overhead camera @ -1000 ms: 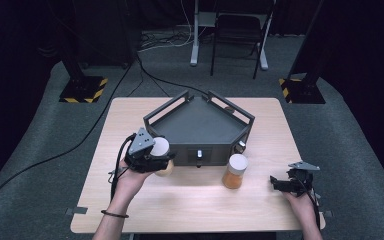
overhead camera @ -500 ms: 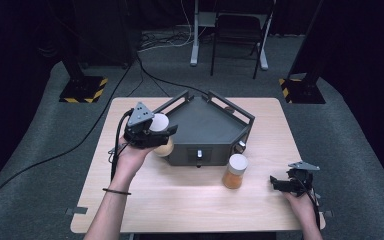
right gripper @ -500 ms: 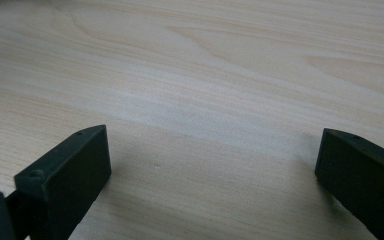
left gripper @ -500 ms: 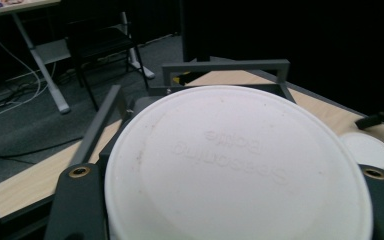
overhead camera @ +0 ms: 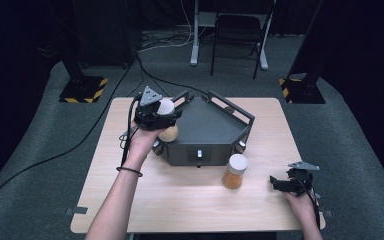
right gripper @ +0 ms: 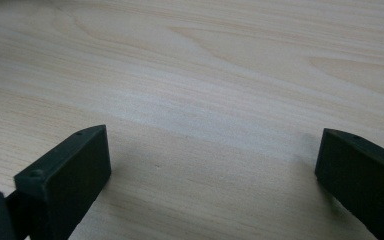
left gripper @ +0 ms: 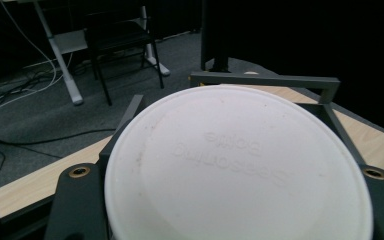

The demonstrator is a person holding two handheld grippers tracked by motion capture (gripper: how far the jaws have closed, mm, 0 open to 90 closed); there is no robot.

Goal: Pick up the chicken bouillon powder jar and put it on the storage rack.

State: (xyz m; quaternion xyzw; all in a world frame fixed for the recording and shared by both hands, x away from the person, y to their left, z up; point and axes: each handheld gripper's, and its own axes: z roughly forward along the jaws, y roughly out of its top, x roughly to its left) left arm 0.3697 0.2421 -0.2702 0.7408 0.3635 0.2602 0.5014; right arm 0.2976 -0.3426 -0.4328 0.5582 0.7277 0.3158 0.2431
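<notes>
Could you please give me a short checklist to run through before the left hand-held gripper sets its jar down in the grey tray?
1. Grip on the jar: ok. The left hand-held gripper is shut on the white-lidded jar, lid toward its camera.
2. Jar above the tray: ok. It hangs at the left rim of the grey tray.
3. Landing spot free: ok. The tray floor looks bare in the high view.
4. Second jar out of the way: ok. The orange jar stands on the table in front of the tray.
5. Right hand-held gripper clear: ok. It rests open and empty at the table's right edge.
6. Jar lid tight: cannot tell.
</notes>
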